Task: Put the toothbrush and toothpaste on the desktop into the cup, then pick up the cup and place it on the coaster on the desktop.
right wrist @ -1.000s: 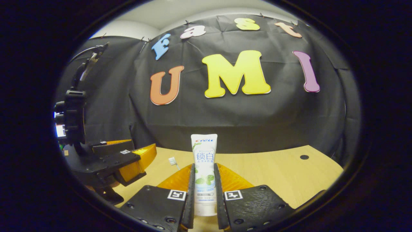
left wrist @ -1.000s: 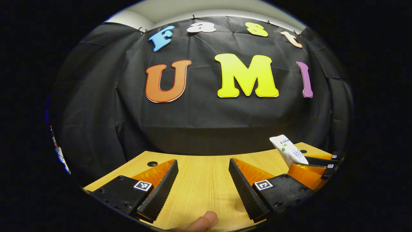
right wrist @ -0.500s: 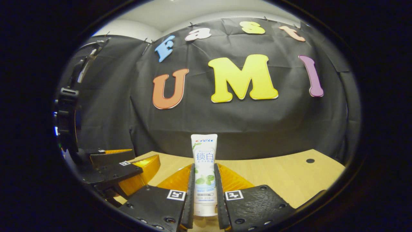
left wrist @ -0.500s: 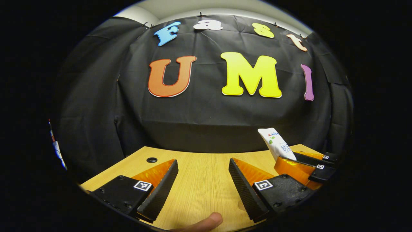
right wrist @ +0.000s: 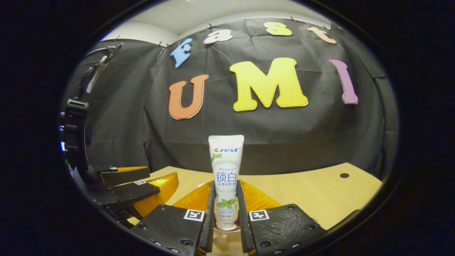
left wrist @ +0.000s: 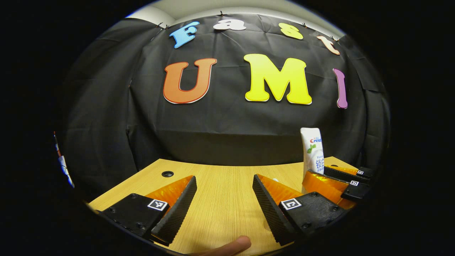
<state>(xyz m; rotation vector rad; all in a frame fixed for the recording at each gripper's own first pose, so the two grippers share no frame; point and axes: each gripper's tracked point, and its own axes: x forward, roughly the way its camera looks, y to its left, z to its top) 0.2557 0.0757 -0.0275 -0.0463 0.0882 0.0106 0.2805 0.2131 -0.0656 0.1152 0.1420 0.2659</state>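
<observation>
Toothpaste (right wrist: 226, 177) higher between right jaws.

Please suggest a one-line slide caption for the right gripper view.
Right tongs shut on an upright toothpaste tube above the wooden desktop, with the left tongs alongside.

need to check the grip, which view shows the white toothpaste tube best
The right gripper view: the white toothpaste tube stands upright dead centre, clamped between the right gripper's two fingers, its front facing the camera. The left gripper view shows the tube small and far right, its lower part hidden behind the right gripper.
</observation>
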